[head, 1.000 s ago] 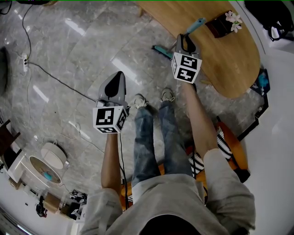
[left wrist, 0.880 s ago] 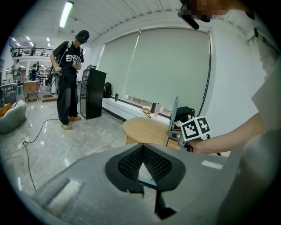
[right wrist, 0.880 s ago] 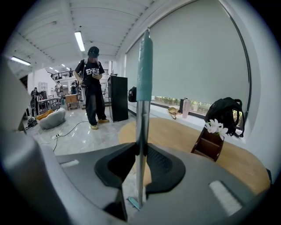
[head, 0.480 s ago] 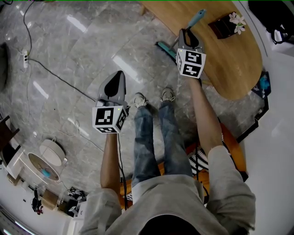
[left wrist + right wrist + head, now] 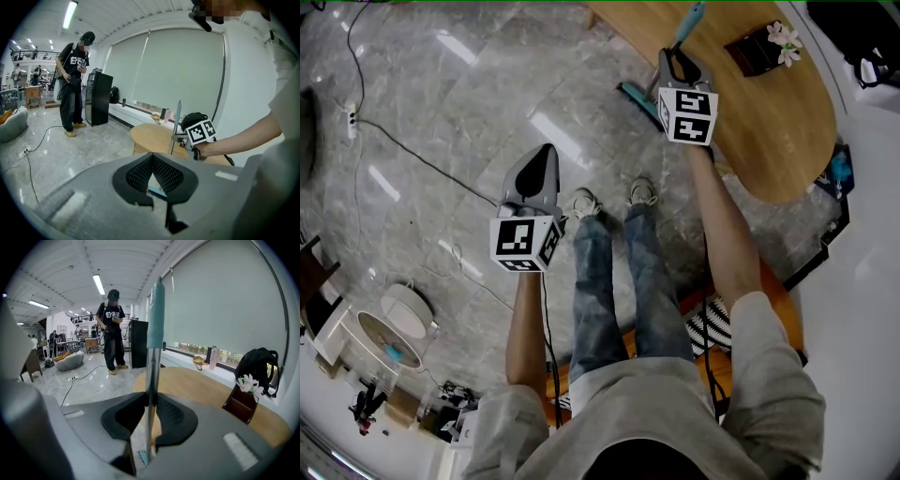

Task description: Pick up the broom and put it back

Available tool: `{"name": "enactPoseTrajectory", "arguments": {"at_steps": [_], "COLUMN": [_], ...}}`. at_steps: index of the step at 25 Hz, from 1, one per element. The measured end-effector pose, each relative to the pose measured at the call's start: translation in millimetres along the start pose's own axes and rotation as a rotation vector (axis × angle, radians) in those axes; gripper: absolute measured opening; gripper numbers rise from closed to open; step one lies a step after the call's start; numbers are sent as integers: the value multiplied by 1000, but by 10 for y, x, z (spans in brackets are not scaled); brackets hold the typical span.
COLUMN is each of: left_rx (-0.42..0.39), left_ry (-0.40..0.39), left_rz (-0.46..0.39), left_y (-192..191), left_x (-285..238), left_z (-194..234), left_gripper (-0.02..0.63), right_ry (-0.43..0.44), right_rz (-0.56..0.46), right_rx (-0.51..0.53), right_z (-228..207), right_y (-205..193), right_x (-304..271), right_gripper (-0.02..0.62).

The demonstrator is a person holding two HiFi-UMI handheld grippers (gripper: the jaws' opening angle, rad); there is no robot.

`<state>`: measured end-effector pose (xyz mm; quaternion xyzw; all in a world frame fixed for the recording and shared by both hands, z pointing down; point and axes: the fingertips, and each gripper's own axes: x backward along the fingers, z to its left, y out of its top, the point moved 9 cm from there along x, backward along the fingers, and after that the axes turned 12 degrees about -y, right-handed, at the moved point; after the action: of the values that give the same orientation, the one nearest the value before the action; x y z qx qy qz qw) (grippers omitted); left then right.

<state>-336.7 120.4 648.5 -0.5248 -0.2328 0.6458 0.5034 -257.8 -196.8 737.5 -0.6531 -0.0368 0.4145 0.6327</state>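
Note:
The broom stands nearly upright by the table: a silver pole with a teal grip (image 5: 688, 21) (image 5: 156, 310) and a teal head (image 5: 636, 97) on the floor. My right gripper (image 5: 678, 58) (image 5: 151, 401) is shut on the pole, which runs straight up between its dark pads. In the left gripper view the broom pole (image 5: 177, 123) rises beside the right gripper's marker cube (image 5: 201, 132). My left gripper (image 5: 542, 153) (image 5: 153, 157) hovers over the floor left of the person's feet, its pads meeting at the tips with nothing between them.
A round wooden table (image 5: 769, 122) lies just behind the broom, with a dark box of white flowers (image 5: 759, 49) on it. A cable (image 5: 412, 155) crosses the marble floor. A person in black (image 5: 72, 70) stands far off beside a black cabinet (image 5: 97, 96).
My right gripper has carried the broom a little further away, toward the table, and the pole has tipped more upright. The left gripper has stayed where it was.

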Motion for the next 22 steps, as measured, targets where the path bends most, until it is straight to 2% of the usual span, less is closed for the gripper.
{"name": "enactPoseTrajectory", "arguments": {"at_steps": [14,22], "left_rx": [23,41], "left_ry": [12,28], "left_rz": [-1,-6], "left_y": [-128,-162], "left_x": [53,78], "left_z": [20,106], "left_gripper": [2,2], "right_ry": [57,62], "right_rz": [10,25], "right_rx": [86,99], "right_z": [265,310], "right_y": [45,55], "right_x": [-260,-346], "right_gripper": [77,78]}}
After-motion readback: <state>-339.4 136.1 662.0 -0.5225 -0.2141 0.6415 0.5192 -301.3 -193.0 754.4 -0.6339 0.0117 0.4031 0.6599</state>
